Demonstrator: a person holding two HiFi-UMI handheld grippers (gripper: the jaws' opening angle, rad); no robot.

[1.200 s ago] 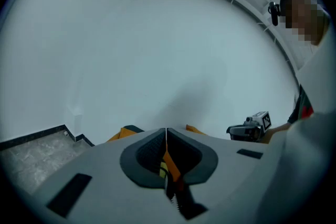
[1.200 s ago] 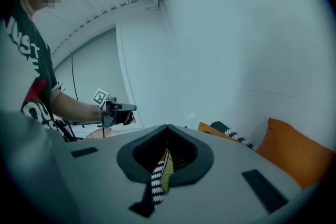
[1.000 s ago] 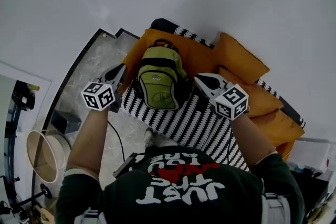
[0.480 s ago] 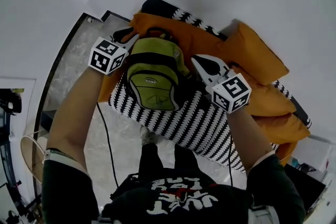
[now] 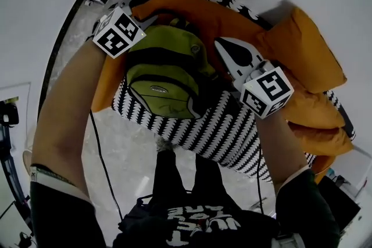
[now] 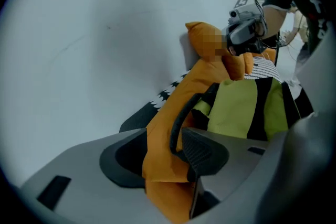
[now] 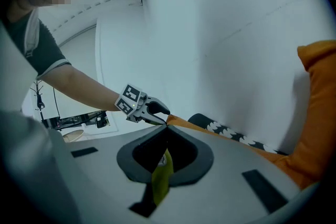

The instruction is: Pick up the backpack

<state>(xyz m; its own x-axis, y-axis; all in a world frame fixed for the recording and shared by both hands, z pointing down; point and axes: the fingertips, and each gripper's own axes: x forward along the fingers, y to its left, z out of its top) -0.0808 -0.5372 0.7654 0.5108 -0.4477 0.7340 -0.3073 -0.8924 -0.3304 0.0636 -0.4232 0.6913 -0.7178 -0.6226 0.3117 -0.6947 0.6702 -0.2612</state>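
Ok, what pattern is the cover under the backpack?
The cover has black-and-white zigzag stripes, clearest in the head view.

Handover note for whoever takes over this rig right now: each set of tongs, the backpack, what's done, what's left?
Left tongs: open, jaws just been opening; the backpack's black carry handle and orange cushion lie between them, nothing gripped.
Right tongs: shut, empty, beside the backpack.
Backpack: upright on the striped sofa, against the cushion.
Done: left tongs at the handle.
Left: close on the handle, lift.
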